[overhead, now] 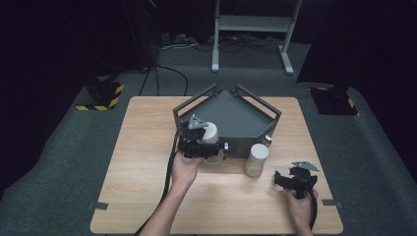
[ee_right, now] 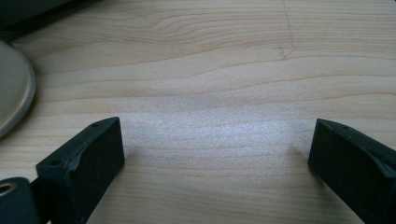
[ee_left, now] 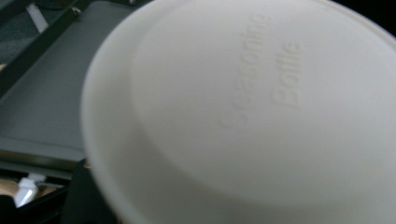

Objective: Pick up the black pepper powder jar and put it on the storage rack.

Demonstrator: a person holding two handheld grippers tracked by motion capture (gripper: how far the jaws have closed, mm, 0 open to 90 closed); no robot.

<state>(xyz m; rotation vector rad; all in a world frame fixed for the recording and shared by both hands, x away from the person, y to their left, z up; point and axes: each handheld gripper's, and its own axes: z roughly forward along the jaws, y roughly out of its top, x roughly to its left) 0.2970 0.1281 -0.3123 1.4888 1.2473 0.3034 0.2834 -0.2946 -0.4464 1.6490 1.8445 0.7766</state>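
My left gripper (overhead: pixel 203 143) is shut on a white seasoning bottle (overhead: pixel 211 132) and holds it above the table at the front left corner of the dark grey tray (overhead: pixel 231 115). In the left gripper view the bottle's round end (ee_left: pixel 252 112), embossed "Seasoning Bottle", hides the jaws. A second white bottle (overhead: pixel 256 160) stands upright on the table in front of the tray. My right gripper (overhead: pixel 287 181) rests low at the right, open; its jaws (ee_right: pixel 215 135) stand wide apart over bare wood with nothing between them.
The wooden table (overhead: pixel 147 196) has free room at the left and front. The tray's grey floor (ee_left: pixel 42 107) and rail lie beyond the held bottle. A pale round edge (ee_right: pixel 14 88) sits to the left of the right gripper's jaws. Black cables trail from both grippers.
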